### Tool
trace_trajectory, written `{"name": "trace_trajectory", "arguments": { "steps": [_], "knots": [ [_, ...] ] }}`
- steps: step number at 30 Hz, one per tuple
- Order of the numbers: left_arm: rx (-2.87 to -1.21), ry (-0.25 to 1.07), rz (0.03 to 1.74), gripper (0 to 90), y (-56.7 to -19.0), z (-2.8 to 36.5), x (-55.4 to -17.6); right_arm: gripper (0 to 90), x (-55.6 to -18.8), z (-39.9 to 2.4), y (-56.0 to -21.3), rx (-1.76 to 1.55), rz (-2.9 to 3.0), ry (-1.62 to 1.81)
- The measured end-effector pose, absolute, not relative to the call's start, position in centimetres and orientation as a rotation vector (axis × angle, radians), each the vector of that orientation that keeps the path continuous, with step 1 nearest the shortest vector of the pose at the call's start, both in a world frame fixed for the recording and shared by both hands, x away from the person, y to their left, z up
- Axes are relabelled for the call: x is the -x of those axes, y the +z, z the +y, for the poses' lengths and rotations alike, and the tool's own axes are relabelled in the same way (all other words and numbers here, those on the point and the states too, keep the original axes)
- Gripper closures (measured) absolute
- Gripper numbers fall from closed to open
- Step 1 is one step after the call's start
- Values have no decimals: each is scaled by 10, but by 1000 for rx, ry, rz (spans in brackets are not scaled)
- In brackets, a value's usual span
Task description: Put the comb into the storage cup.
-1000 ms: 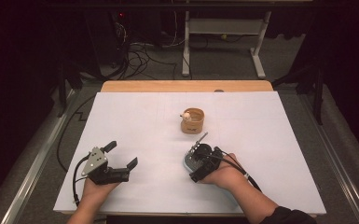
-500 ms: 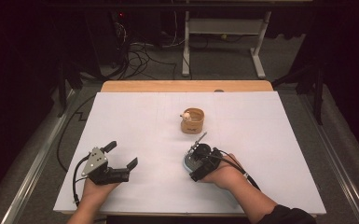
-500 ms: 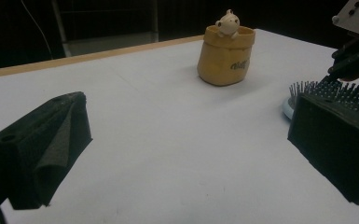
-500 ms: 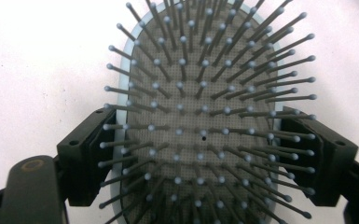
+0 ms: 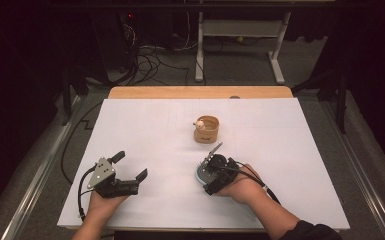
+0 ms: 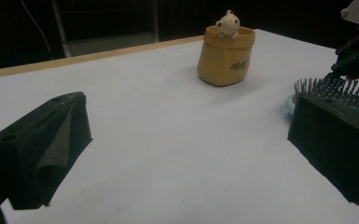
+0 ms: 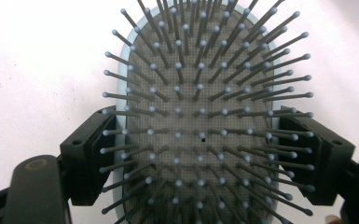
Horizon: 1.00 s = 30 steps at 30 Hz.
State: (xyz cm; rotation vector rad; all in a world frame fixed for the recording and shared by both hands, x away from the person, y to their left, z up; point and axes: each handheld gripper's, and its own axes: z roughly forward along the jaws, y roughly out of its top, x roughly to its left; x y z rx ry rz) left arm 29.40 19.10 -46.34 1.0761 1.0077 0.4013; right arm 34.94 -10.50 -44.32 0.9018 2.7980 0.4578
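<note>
Our right gripper [image 7: 200, 158] has its two black jaws set against the long sides of a hairbrush [image 7: 196, 93], one pad on each edge of the pale blue oval body; they have just been closing in on it, and the pads now press its rim. The brush lies bristle-side up on the white table [image 5: 145, 130], its grey cushion studded with ball-tipped pins. In the high view we see the right gripper [image 5: 213, 172] low at the near middle of the table, our right hand [image 5: 240, 187] behind it, with the hairbrush [image 5: 201, 173] showing as a light disc under the jaws.

Our left gripper [image 5: 130, 167] rests well apart at the near left, jaws spread wide with nothing between them. Along its jaws we see bare table, with the hairbrush [image 6: 328, 86] at the right edge.

Beyond the brush, near the table's middle, stands a small tan pot [image 6: 224, 56] shaped like a sack, a little pale animal figure [image 6: 227, 21] peeking over its rim. Dark lettering runs across its front, but we cannot read it.
</note>
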Motion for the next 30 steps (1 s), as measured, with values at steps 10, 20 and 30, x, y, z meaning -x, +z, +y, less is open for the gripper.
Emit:
{"name": "trace_trajectory", "arguments": {
  "steps": [10, 20, 30],
  "knots": [
    [-1080, 400, 1006, 3, -464, 190, -294, 207, -345, -114, -431, -915, 2720, 547],
    [-1079, 397, 1010, 3, -464, 191, -294, 207, -342, -124, -419, -922, 2644, 680],
    [-1083, 388, 1007, 3, -464, 189, -294, 207, -339, -139, -403, -921, 2546, 846]
  ]
}}
